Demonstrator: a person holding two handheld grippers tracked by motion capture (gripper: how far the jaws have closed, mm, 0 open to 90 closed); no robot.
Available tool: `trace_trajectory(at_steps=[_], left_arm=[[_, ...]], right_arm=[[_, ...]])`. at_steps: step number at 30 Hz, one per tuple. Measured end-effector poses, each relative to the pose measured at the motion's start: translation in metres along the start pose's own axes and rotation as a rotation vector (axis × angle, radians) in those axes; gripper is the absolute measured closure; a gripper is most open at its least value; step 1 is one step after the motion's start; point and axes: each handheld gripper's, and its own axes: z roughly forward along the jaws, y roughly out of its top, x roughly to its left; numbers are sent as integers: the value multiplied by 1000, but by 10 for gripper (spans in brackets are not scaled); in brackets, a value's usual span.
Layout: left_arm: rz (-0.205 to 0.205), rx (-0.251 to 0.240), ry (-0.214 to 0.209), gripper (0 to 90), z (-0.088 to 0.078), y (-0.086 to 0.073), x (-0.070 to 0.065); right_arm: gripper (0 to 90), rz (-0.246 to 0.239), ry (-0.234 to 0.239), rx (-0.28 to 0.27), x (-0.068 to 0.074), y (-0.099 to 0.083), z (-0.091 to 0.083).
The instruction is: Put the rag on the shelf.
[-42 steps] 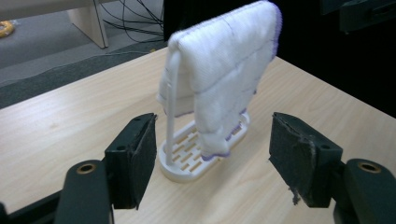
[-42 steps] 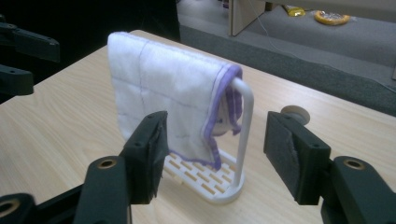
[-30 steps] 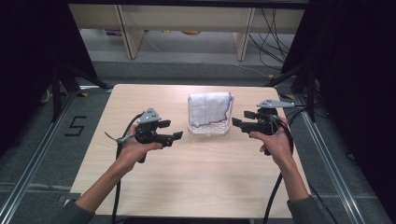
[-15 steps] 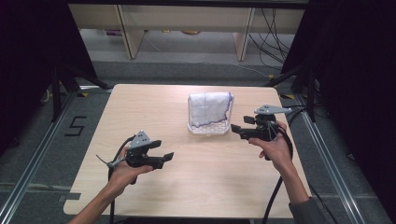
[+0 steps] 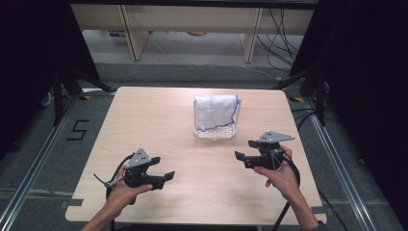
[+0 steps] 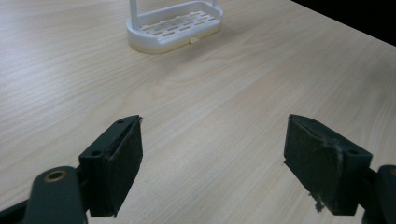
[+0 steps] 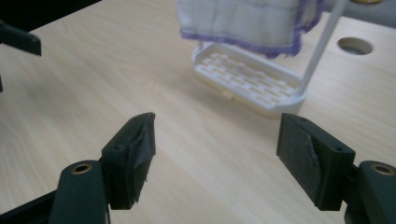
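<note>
The cloth [image 5: 216, 111] hangs draped over a white rack [image 5: 215, 133] mid-table [image 5: 144, 120], well apart from both claws. It looks soft, light and limp; pinch a hanging edge. Left claw [image 5: 167, 175] and right claw [image 5: 239, 156], just opening, stand released and empty.

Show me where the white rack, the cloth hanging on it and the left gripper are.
white rack [image 5: 215, 133]: high view, on its slotted base tray.
cloth [image 5: 215, 111]: high view, middle of the hanging white fabric.
left gripper [image 5: 163, 169]: high view, midway between its open fingertips.
</note>
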Motion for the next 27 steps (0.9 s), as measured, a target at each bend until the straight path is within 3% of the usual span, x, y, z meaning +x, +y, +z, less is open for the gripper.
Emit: trace_trajectory(at_steps=[3, 6, 7, 8, 9, 11, 13, 14, 15, 18, 23, 26, 27], left_arm=[[13, 21, 6, 178, 0, -6, -3], [-6, 16, 10, 154, 1, -17, -6], [7, 42, 14, 152, 0, -20, -7], [3, 31, 0, 152, 1, -24, -8], [-5, 38, 3, 153, 1, -28, -9], [-4, 42, 6, 153, 0, -30, -9], [-13, 43, -1, 152, -1, -35, -10], [-29, 40, -1, 152, -5, -40, -10], [-40, 51, 3, 153, -6, -42, -10], [-47, 57, 10, 152, -9, -48, -12], [-18, 73, 7, 153, -11, -51, -16], [2, 96, -1, 153, -12, -54, -19], [16, 109, -6, 153, -12, -54, -19]], right_arm=[[277, -27, 23, 12, 7, -10, 5], [250, -25, 26, 25, 16, -21, 9], [240, -34, 27, 33, 19, -24, 10], [235, -56, 33, 33, 19, -27, 12], [230, -35, 35, 39, 23, -31, 13], [221, -47, 38, 39, 24, -34, 14], [198, -5, 44, 68, 33, -42, 14], [188, -46, 37, 64, 31, -46, 15], [183, -31, 56, 75, 31, -49, 15], [181, -12, 47, 113, 32, -61, 15], [170, -21, 65, 147, 37, -71, 15], [169, -2, 59, 170, 42, -77, 12], [169, -22, 55, 168, 42, -78, 12]])
